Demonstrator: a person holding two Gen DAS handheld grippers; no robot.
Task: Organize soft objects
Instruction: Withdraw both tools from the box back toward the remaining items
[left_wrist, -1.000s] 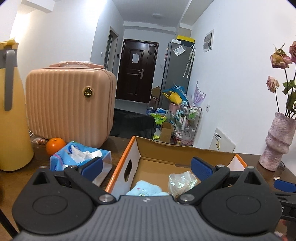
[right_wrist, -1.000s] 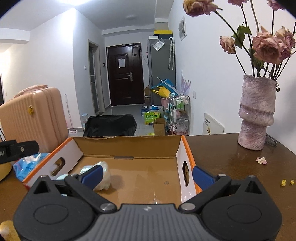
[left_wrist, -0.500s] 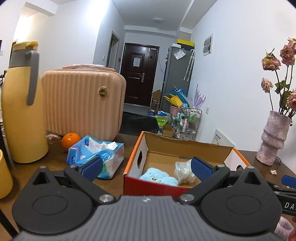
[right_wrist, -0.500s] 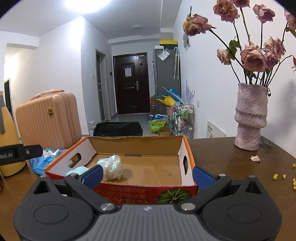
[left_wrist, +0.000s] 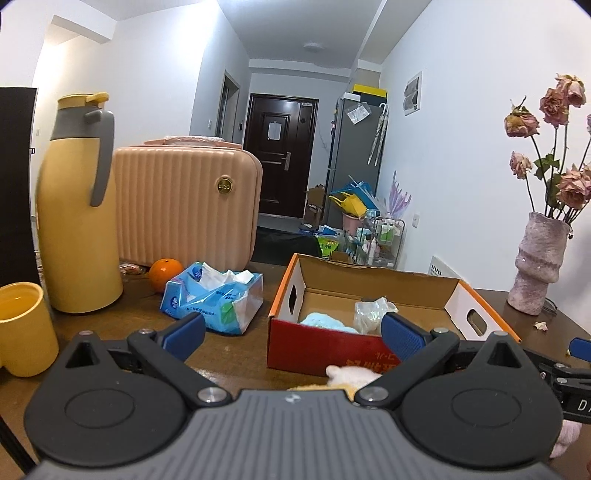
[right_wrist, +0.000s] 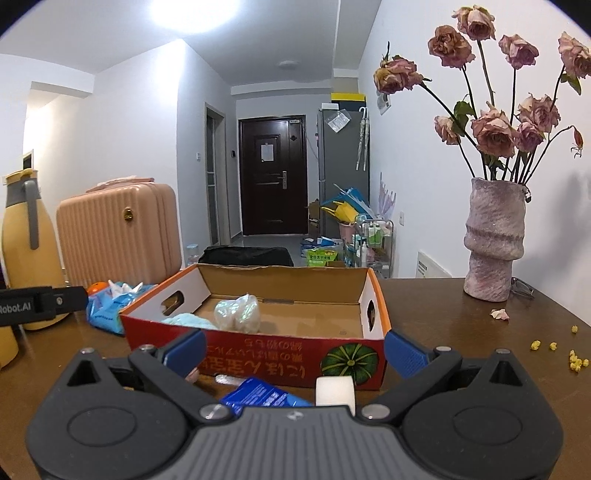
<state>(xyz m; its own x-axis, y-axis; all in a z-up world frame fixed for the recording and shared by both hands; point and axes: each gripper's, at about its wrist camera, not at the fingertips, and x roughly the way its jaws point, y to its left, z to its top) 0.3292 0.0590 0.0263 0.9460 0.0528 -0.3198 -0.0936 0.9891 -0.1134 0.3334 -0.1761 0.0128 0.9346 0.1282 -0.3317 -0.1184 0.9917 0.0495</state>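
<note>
Both grippers hang back from the near wall of the cardboard box (right_wrist: 255, 347), and neither holds anything: the left gripper (left_wrist: 291, 334) and the right gripper (right_wrist: 295, 349) each have their jaws spread wide with nothing between the blue pads. The box stands open-topped on the wooden table (right_wrist: 461, 332), which suits it as the collecting place; a light blue fluffy item (left_wrist: 325, 320) and a crinkly clear-wrapped bundle (right_wrist: 237, 313) already lie on its floor toward the left end, leaving the right half of the floor bare. Soft things not yet gathered sit along the near table edge, in front of the box: a pale plush piece (left_wrist: 351, 374) just under the left gripper, and a blue packet (right_wrist: 264, 398) beside a white foam block (right_wrist: 335, 392) just under the right one. They are largely hidden by the gripper bodies, so their full shapes cannot be told. Judging by this, the next pick is one of these. Room is tightest on the left, where a tissue pack (left_wrist: 214, 301), an orange (left_wrist: 166, 274), a yellow thermos (left_wrist: 75, 210) and a yellow mug (left_wrist: 24, 328) crowd the table; on the right the vase of dried roses (right_wrist: 494, 240) stands well apart near the far edge, with bare table between.
</note>
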